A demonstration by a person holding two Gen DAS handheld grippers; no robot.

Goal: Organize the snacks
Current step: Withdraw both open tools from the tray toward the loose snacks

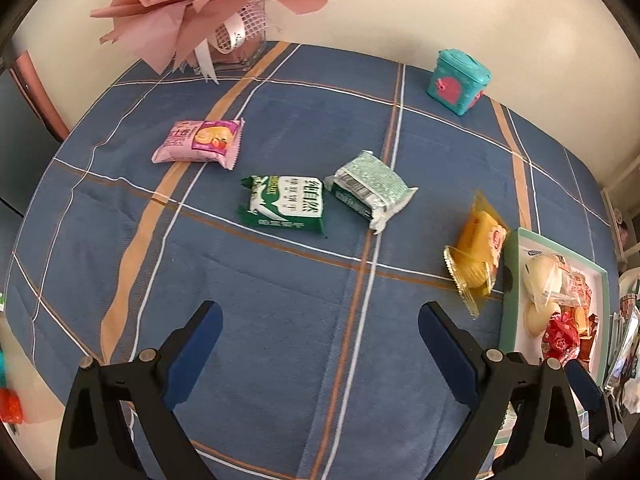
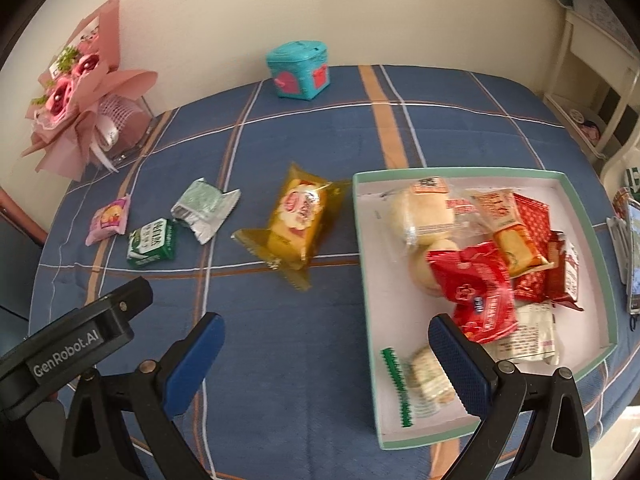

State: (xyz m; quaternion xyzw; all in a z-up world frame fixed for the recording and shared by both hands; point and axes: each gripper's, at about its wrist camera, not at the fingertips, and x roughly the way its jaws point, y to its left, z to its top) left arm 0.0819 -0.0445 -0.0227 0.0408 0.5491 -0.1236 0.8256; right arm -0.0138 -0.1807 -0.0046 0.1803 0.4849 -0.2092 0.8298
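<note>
Four snack packets lie loose on the blue checked cloth: a pink one [image 1: 199, 141] [image 2: 108, 219], a dark green one [image 1: 285, 205] [image 2: 153, 242], a pale green one [image 1: 370, 187] [image 2: 203, 205] and a yellow cake packet [image 1: 478, 252] [image 2: 298, 225]. A white box with a mint rim [image 2: 460, 171] [image 1: 510, 280] holds several more packets. My left gripper [image 1: 320, 322] hangs open above bare cloth, nearer than the loose packets. My right gripper [image 2: 326, 336] is open too, its right finger [image 2: 460, 364] over the box's near left corner. Neither holds anything.
A pink wrapped bouquet [image 1: 192, 12] [image 2: 76, 88] stands at the back left by the wall. A teal box [image 1: 458, 80] [image 2: 300, 70] sits at the table's far edge. The left gripper's body [image 2: 68, 340] shows at the right wrist view's lower left. White furniture [image 2: 592, 72] stands right of the table.
</note>
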